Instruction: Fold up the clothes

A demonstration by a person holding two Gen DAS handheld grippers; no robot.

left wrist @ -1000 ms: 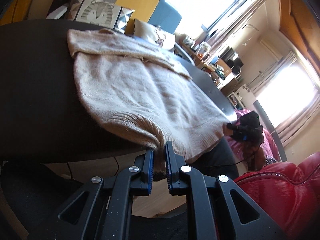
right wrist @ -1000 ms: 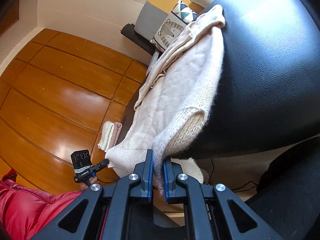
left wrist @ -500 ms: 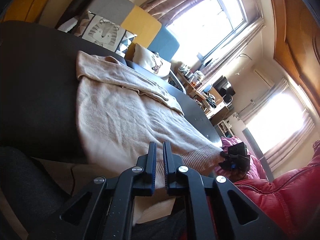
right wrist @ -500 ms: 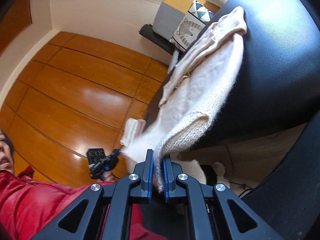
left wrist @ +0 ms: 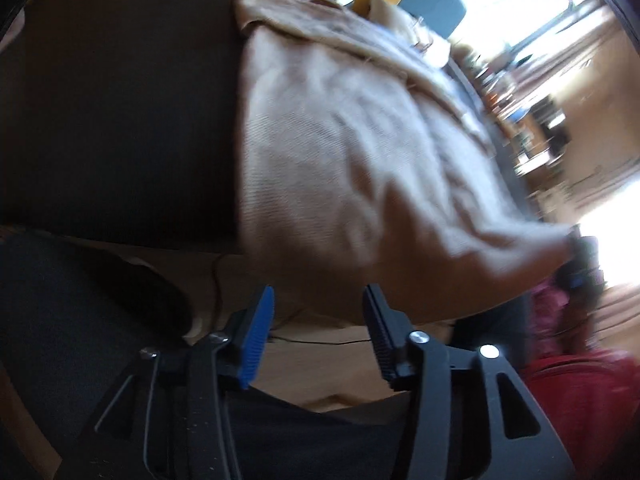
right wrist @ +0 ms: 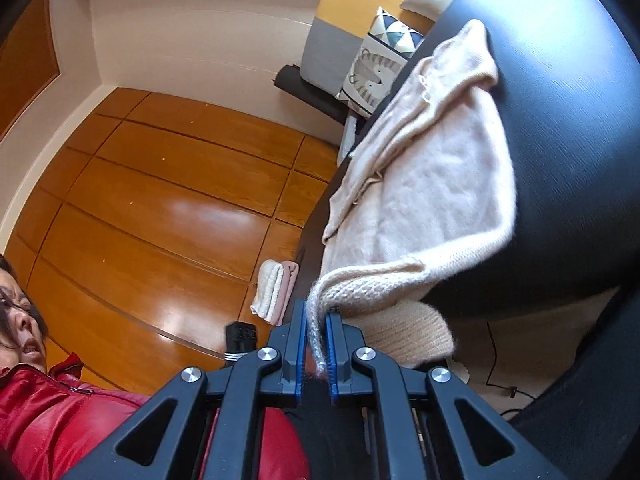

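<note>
Sweater hem held at one corner, the other corner loose

The cream sweater [right wrist: 432,184] lies spread on the dark tabletop [right wrist: 568,120], its ribbed hem hanging over the near edge. The right gripper [right wrist: 316,344] has its fingers closed tight on one hem corner; the left gripper [left wrist: 318,328] stands wide apart and empty just below the hem. Likely a hem fold is under way; the left would need to regrip its corner.

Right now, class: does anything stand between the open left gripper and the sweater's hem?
Nothing visible does. The left gripper is open just below the cream knitted sweater, whose hem hangs off the dark table. The right gripper holds the other corner.
</note>
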